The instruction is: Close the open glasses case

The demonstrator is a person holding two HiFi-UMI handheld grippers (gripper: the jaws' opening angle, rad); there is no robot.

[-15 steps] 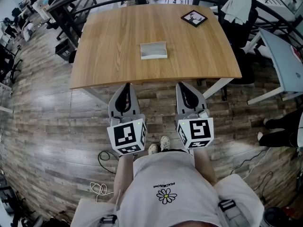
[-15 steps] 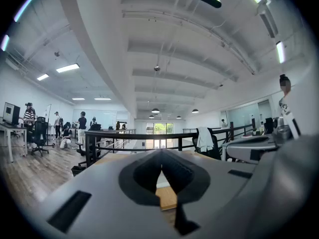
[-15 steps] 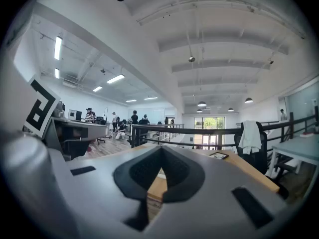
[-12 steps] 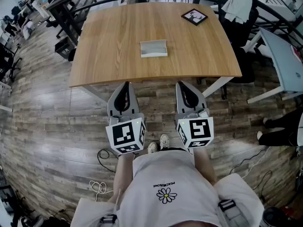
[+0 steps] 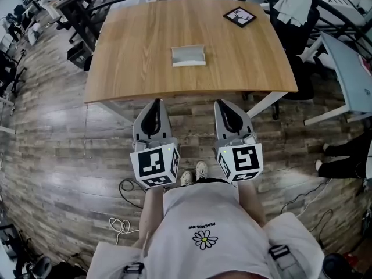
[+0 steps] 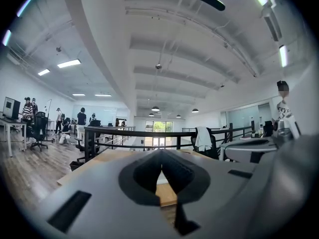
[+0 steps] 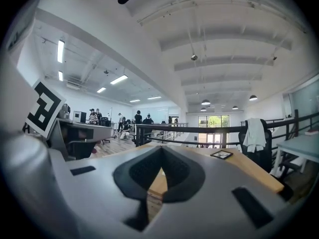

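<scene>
The open glasses case [image 5: 188, 56], pale grey with its lid standing up, lies near the middle of the wooden table [image 5: 133, 57]. Both grippers hang in front of the table's near edge, above the floor and well short of the case. My left gripper [image 5: 154, 104] [image 6: 161, 152] has its jaws closed tip to tip with nothing between them. My right gripper [image 5: 224, 104] [image 7: 162, 150] is shut and empty too. Both point level toward the table.
A black framed square [image 5: 239, 16] [image 7: 221, 154] lies at the table's far right corner. A chair draped with white cloth [image 5: 293, 4] and a pale desk [image 5: 349, 74] stand to the right. Cables [image 5: 123, 188] lie on the plank floor. Black railings run behind the table.
The table and case sit slightly higher in the head view. Both grippers keep the same places before the table edge, still shut.
</scene>
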